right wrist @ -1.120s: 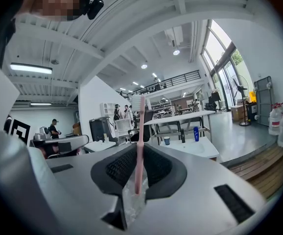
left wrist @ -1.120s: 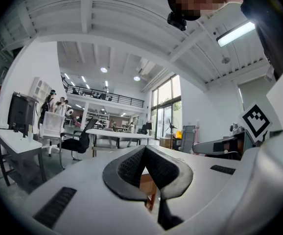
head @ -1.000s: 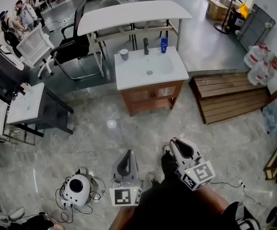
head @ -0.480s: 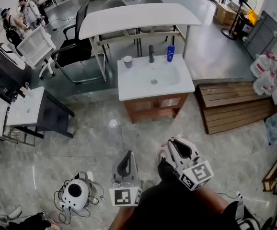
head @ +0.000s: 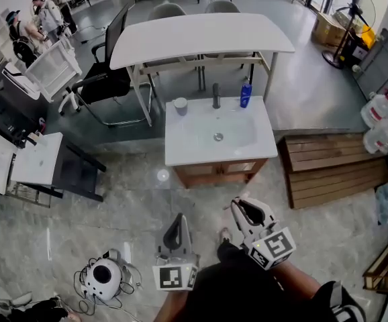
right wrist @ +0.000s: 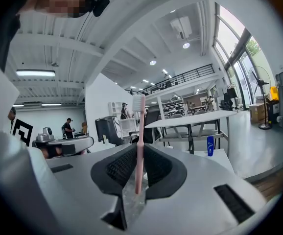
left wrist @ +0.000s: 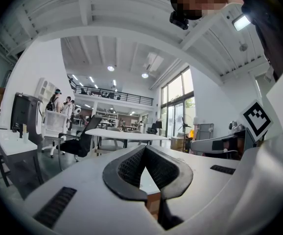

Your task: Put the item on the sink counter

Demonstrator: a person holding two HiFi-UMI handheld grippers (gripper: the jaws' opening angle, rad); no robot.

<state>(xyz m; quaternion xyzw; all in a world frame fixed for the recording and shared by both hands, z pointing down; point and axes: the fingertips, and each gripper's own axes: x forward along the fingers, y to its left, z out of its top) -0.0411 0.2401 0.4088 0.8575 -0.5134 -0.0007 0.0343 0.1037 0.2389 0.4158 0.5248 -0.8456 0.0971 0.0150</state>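
Note:
The white sink counter [head: 180, 146] on its wooden cabinet stands ahead of me, with a faucet [head: 215, 95], a blue bottle [head: 246, 94] and a grey cup [head: 180, 106] along its back edge. My right gripper [head: 237, 203] is held low, short of the counter, and is shut on a pink toothbrush [right wrist: 140, 141] that stands upright between the jaws, bristles at the top. In the right gripper view [right wrist: 139, 151] the blue bottle [right wrist: 209, 146] shows beyond the jaws. My left gripper [head: 176, 221] hangs beside it, shut [left wrist: 144, 153] with nothing in it.
Behind the sink is a white table [head: 201, 35] with chairs, and a black office chair [head: 107, 79] to its left. A wooden pallet [head: 335, 166] lies right of the cabinet. A small table [head: 36, 158] stands at left, and a white device with cables [head: 103, 274] lies on the floor.
The sink counter has come nearer and lower in the head view as I walk toward it. Both grippers keep their pose, the right one still shut on the toothbrush.

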